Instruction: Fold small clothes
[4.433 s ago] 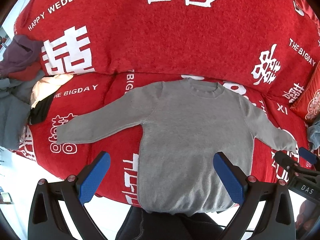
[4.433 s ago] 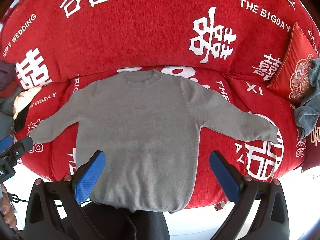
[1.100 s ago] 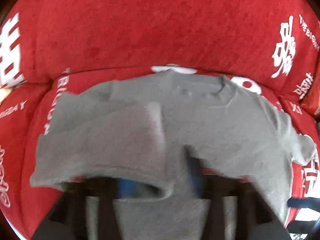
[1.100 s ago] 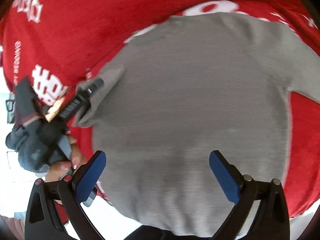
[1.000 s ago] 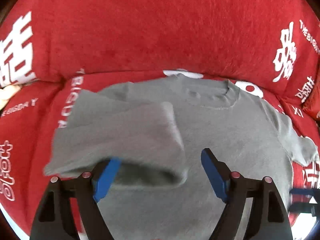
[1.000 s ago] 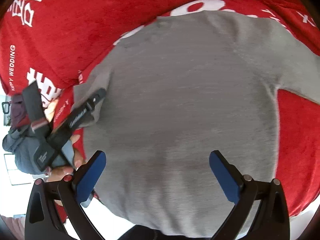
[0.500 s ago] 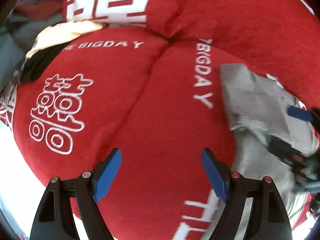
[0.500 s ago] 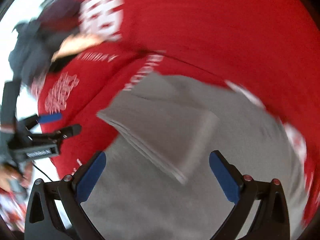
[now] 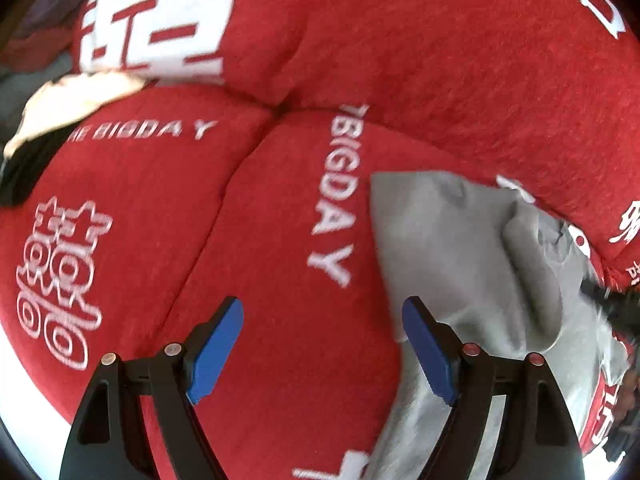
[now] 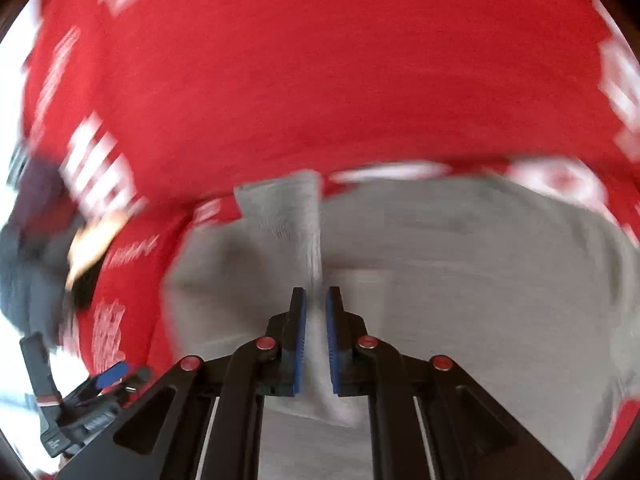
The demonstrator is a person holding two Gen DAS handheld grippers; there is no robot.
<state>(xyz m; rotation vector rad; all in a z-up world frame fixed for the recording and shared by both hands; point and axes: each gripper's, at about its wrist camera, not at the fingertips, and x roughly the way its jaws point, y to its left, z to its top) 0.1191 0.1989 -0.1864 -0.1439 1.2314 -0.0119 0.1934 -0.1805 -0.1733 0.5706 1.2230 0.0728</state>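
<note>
A grey sweater (image 9: 452, 248) lies on the red sofa cover, its left sleeve folded in over the body. My left gripper (image 9: 322, 344) is open and empty over bare red cover, just left of the sweater's edge. My right gripper (image 10: 316, 300) is shut on the folded sleeve of the sweater (image 10: 288, 216), with grey cloth pinched between the blue pads. The right wrist view is blurred by motion. The right gripper's black tip (image 9: 612, 304) shows at the right edge of the left wrist view.
The red sofa cover (image 9: 200, 240) with white lettering spans both views, its backrest behind. A pile of other clothes, cream and black (image 9: 44, 120), lies at the far left. The left gripper body (image 10: 80, 404) shows at the lower left of the right wrist view.
My right gripper has closed on the folded sleeve; half a second ago it was open above it. The left gripper has stayed open and shifted slightly toward the sweater.
</note>
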